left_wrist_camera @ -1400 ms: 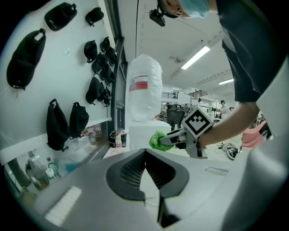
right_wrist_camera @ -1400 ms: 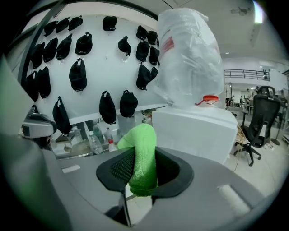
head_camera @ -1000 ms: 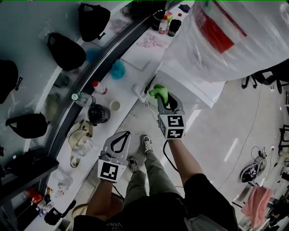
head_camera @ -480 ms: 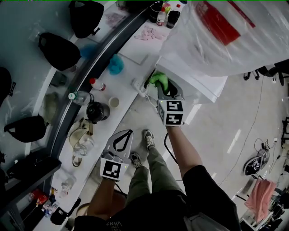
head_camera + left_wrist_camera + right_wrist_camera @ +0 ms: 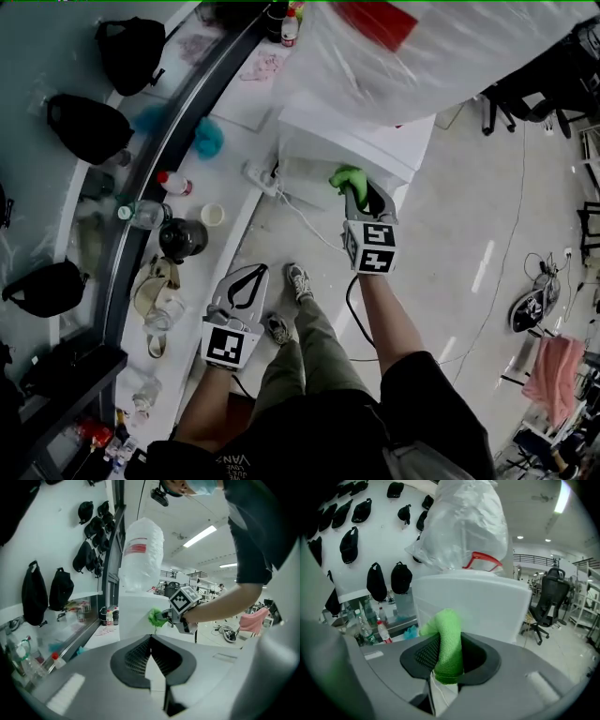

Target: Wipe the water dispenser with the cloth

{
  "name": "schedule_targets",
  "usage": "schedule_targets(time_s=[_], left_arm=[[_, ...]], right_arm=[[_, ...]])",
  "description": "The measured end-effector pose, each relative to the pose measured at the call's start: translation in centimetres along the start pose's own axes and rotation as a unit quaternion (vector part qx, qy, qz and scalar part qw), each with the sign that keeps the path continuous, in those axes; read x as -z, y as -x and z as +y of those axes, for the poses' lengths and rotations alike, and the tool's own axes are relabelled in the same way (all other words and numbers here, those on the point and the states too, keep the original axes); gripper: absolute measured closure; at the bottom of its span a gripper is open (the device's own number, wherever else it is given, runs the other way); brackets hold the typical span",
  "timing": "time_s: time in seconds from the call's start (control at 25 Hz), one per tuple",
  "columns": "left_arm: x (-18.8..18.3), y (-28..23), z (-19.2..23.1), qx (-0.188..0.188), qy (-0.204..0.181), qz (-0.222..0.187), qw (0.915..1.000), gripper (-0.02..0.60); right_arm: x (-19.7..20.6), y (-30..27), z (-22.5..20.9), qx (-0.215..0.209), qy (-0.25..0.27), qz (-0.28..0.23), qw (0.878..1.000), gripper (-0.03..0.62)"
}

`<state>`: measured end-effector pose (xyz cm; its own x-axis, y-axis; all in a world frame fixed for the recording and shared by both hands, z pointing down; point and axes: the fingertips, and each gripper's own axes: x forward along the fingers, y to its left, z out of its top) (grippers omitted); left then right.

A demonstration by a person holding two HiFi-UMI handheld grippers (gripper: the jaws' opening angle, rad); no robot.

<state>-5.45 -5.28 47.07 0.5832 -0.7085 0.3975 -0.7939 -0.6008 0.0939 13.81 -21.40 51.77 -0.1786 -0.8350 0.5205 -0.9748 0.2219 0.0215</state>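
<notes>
One fuzzy green cloth (image 5: 449, 644), pinched in the right gripper (image 5: 356, 190), meets the boxy white water dispenser (image 5: 319, 131); the left gripper (image 5: 247, 279) hangs apart from it, jaws together, empty

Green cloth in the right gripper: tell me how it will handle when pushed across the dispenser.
Probably floppy: the green cloth bends over limply above the right gripper that is shut on it. Likely light, since one pinch holds it. It should fold and drag on the water dispenser rather than slide stiffly.
</notes>
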Motion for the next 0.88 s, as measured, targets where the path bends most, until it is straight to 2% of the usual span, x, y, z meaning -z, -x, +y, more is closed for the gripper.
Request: schedule_targets(time_s=[0.36, 0.56, 0.68, 0.88], left_arm=[[-1.4, -1.9, -3.7, 0.045, -0.021, -0.006, 0.9987, 0.58], [-1.6, -2.3, -4.5, 0.051, -0.019, -0.008, 0.9985, 0.58], [-1.6, -2.2, -4.6, 0.048, -0.018, -0.009, 0.9987, 0.58], [-1.2, -1.7, -3.8, 0.034, -0.012, -0.008, 0.9993, 0.58]], right_arm=[[3.1, 4.7, -7.4, 0.065, -0.012, 0.016, 0.998, 0.479], [3.8, 5.9, -9.1, 0.085, -0.009, 0.02, 0.996, 0.479], [3.7, 6.3, -8.4, 0.077, -0.01, 0.016, 0.997, 0.479], [3.4, 5.5, -4.3, 0.029, 0.009, 0.001, 1.0, 0.479]])
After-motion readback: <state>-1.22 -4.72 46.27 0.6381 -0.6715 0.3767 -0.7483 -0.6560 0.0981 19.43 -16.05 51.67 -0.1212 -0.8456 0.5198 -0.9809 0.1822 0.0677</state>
